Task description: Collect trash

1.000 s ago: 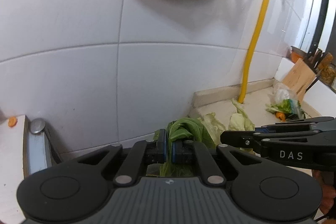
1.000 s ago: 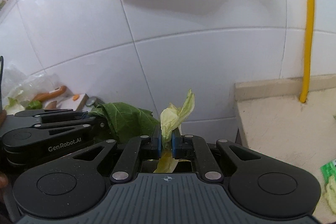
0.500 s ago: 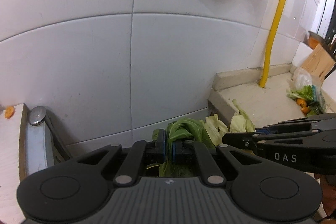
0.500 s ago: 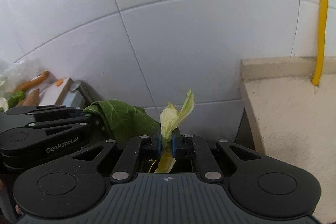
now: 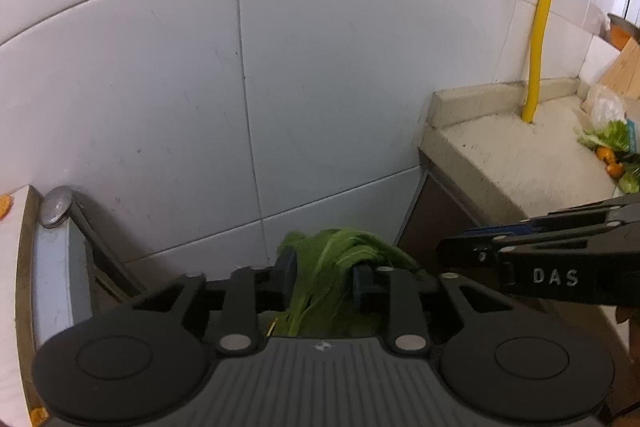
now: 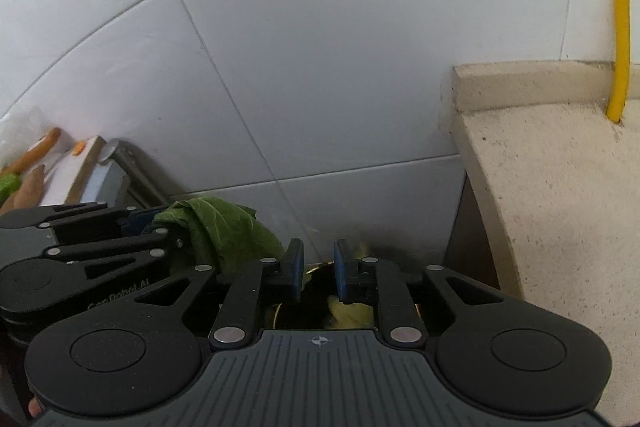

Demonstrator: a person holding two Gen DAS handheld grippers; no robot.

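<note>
Green leaf between opening left hand-held gripper pads.

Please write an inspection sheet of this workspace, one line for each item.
Surface: beige counter, bare where seen.
Job's things: green leaf between the left tool's pads; pale leaf scrap below the right tool.
Clutter: vegetables at the counter's far end; carrots on a white board.
Grippers: left tool opening, the leaf between its pads; right tool opening, nothing between its pads.
Cables: yellow hose down the wall.
Surroundings: white wall tiles.
</note>
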